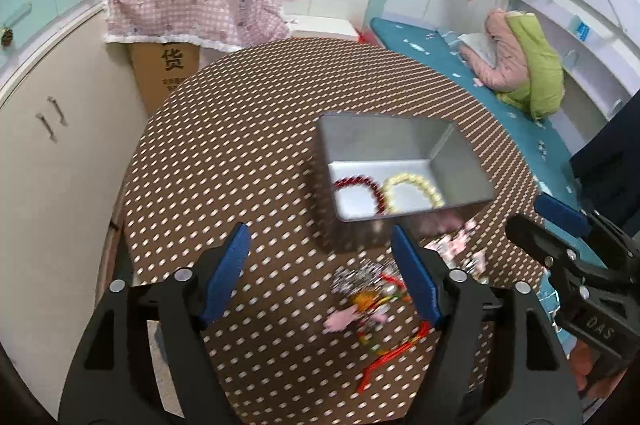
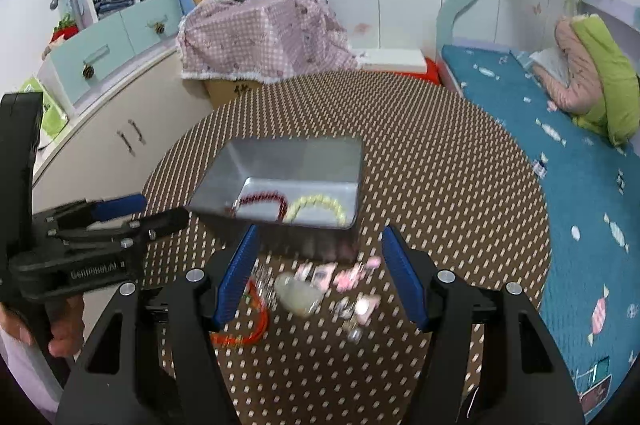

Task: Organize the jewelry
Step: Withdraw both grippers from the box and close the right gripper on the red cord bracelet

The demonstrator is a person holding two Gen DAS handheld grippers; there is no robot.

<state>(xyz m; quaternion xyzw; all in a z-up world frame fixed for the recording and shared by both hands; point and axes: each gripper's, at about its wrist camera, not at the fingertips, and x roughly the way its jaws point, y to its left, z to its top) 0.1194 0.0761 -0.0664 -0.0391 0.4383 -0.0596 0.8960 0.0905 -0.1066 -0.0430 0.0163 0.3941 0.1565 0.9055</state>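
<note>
A grey metal box stands on the round brown dotted table. Inside lie a dark red bead bracelet and a pale yellow bead bracelet. A loose pile of jewelry lies in front of the box: pink pieces, silver pieces, a red-orange cord. My left gripper is open and empty above the pile's left side. My right gripper is open and empty above the pile.
A bed with a teal sheet borders the table on the right. A cardboard box under a pink checked cloth stands behind the table. Cream cabinets line the left side.
</note>
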